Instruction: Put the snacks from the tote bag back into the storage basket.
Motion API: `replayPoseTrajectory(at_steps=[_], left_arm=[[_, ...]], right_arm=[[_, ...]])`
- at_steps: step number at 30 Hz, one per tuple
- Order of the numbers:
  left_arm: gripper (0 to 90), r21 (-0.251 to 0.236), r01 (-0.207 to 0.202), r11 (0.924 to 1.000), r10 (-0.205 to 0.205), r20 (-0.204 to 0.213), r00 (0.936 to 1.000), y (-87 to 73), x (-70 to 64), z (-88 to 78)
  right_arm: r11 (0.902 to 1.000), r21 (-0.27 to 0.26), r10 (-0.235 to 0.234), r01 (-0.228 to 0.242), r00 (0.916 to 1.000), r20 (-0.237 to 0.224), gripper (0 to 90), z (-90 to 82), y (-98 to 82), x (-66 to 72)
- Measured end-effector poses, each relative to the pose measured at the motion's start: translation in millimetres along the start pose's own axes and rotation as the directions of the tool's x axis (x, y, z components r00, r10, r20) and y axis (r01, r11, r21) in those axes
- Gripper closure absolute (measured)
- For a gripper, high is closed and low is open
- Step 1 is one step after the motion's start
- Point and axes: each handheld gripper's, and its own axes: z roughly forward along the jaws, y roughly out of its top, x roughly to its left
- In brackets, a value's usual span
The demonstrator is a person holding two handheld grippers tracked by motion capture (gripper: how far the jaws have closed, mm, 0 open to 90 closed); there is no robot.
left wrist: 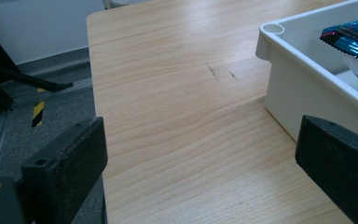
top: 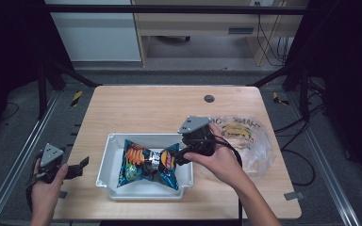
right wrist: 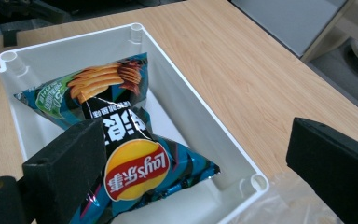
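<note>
Light wood-grain table point(top: 160, 106), rounded corners, dark grommet hole point(top: 209, 99) near far edge; grey floor, metal frame rails and cables around it; pale cabinet and wooden desk beyond. White plastic bin point(top: 104, 160) at near-centre of table; blue chip bag point(top: 148, 164) lying inside, pinched at middle. Right gripper point(top: 181, 157) above bin's right end, jaws spread wide, holding nothing. Clear plastic bag point(top: 254, 141) just right of bin. Left gripper point(top: 75, 168) at table's left edge, jaws parted, empty

Bare forearms, black grippers with blocky black jaws, grey three-cornered plates, black cables
</note>
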Motion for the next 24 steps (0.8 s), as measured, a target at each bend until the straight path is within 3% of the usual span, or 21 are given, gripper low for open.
replayPoseTrajectory(at_steps=[13, 18, 24], left_arm=[[2.1, 0.001, -0.002, 1.0, 0.002, -0.004, 1.0, -0.3, 0.0, -0.4], [2.1, 0.001, -0.002, 1.0, 0.002, -0.004, 1.0, -0.3, 0.2, -0.5], [2.1, 0.001, 0.0, 1.0, 0.0, -0.005, 1.0, -0.6, 0.3, -0.6]], right_arm=[[0.9977, -0.021, 0.065, -0.064, 0.9939, 0.088, 5.1, -22.6, -15.8, -16.6], [0.9939, -0.051, 0.104, -0.097, 0.9845, 0.142, 4.8, -34.9, -20.8, -23.4], [0.9875, -0.076, 0.151, -0.138, 0.9642, 0.218, 4.8, -50.6, -29.7, -32.2]])
